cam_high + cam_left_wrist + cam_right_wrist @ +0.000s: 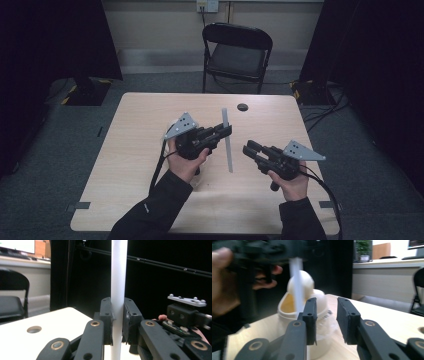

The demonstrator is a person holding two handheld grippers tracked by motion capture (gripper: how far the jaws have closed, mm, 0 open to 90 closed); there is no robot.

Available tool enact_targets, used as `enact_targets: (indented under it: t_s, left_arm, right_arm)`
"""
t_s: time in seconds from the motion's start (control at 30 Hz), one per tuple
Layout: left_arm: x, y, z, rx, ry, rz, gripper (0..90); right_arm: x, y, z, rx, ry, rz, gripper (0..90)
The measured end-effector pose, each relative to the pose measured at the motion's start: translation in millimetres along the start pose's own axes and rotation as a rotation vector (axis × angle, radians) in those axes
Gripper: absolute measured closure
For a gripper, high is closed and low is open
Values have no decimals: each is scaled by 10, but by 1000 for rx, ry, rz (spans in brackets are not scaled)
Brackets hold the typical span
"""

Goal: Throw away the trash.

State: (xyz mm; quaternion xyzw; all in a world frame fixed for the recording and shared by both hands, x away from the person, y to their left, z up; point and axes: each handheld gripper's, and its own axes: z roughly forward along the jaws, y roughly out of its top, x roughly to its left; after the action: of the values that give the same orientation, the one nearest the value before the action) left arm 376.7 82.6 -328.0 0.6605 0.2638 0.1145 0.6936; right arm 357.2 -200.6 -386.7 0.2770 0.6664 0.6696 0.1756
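A long white rod (pixel 227 141) is clamped between the two black jaws of the left gripper (pixel 226 131), as is plainly seen in the left gripper view, where the rod (pixel 117 290) runs straight up between the pads and is pressed on from both sides. In the high view the rod is seen above the middle of the light wooden tabletop (pixel 135 150), with one end toward the far edge and the other toward the person; the grip is taken on its farther half. The left gripper is carried in the person's left hand (pixel 186 162), and a grey three-cornered plate is borne on top of it. The right gripper (pixel 247 148) is held just to the right of the rod in the right hand (pixel 292 182), apart from the rod, with its jaws pointed toward the left gripper. In the right gripper view the jaws of the right gripper (pixel 326 315) are seen parted, with nothing pressed between the pads (so it is released). Beyond those jaws a cream-white container (pixel 294 307) with a yellowish inside is seen standing on the tabletop, and the blurred rod (pixel 297 287) is seen slanting in front of it; whether the rod touches the container cannot be told. A small round hole (pixel 242 107) is set in the tabletop near its far edge, and a black folding chair (pixel 236 56) is placed beyond the tabletop.
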Motion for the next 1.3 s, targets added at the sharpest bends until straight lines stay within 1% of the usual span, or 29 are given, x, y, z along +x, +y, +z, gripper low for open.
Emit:
enact_targets:
  t_s: [0.03, 0.07, 0.1, 0.13, 0.17, 0.2, 0.23, 0.27, 0.33, 0.4, 0.47, 0.53, 0.57, 0.6, 0.67, 0.73, 0.83, 0.93, 1.03, 1.1, 1.2, 1.3]
  left_arm:
    - [-10, 22, -36, -4, 1, 13, 800]
    - [-24, 51, -83, -11, 5, 28, 799]
    - [-32, 71, -112, -15, 8, 35, 799]
    - [-42, 102, -161, -23, 9, 42, 799]
    - [-52, 120, -189, -31, 9, 41, 799]
    - [-60, 144, -230, -35, 11, 50, 799]
    - [-73, 174, -277, -44, 15, 63, 799]
    - [-80, 192, -309, -46, 15, 68, 799]
    - [-98, 239, -382, -59, 22, 84, 798]
    - [-112, 283, -450, -74, 28, 104, 798]
    - [-125, 323, -515, -93, 34, 117, 798]
    - [-125, 357, -580, -108, 43, 129, 798]
    - [-119, 378, -617, -115, 59, 143, 798]
    - [-114, 389, -634, -122, 65, 147, 798]
    - [-92, 418, -680, -131, 77, 149, 798]
    - [-73, 443, -715, -141, 87, 150, 798]
    - [-53, 475, -766, -151, 104, 168, 798]
    - [-32, 496, -811, -151, 122, 188, 797]
    - [3, 503, -856, -149, 145, 208, 797]
    - [36, 496, -886, -146, 167, 225, 797]
    - [83, 476, -913, -143, 187, 226, 797]
    - [146, 448, -934, -139, 204, 220, 797]
  right_arm:
    - [-18, 5, -17, 2, -12, -2, 687]
    - [-40, 1, -31, -7, -24, 6, 676]
    - [-71, -9, -52, -4, -43, 22, 661]
    - [-92, -17, -63, 4, -61, 24, 642]
    - [-126, -31, -80, 21, -98, 26, 601]
    - [-151, -43, -86, 27, -118, 29, 582]
    - [-178, -59, -95, 43, -148, 34, 558]
    - [-214, -83, -105, 57, -184, 28, 534]
    - [-268, -130, -115, 71, -222, 41, 495]
    - [-335, -198, -127, 86, -272, 65, 448]
    - [-405, -269, -143, 110, -313, 81, 428]
    - [-477, -349, -160, 145, -350, 90, 401]
    - [-497, -375, -164, 158, -364, 91, 392]
    - [-530, -418, -168, 178, -387, 89, 378]
    - [-583, -494, -176, 210, -415, 90, 357]
    - [-614, -539, -180, 232, -427, 93, 350]
    - [-663, -613, -194, 259, -445, 99, 345]
    - [-695, -656, -209, 277, -461, 102, 344]
    - [-718, -684, -220, 282, -463, 105, 343]
    - [-728, -700, -223, 289, -468, 104, 342]
    - [-745, -729, -229, 300, -473, 110, 341]
    - [-759, -748, -231, 313, -479, 101, 341]
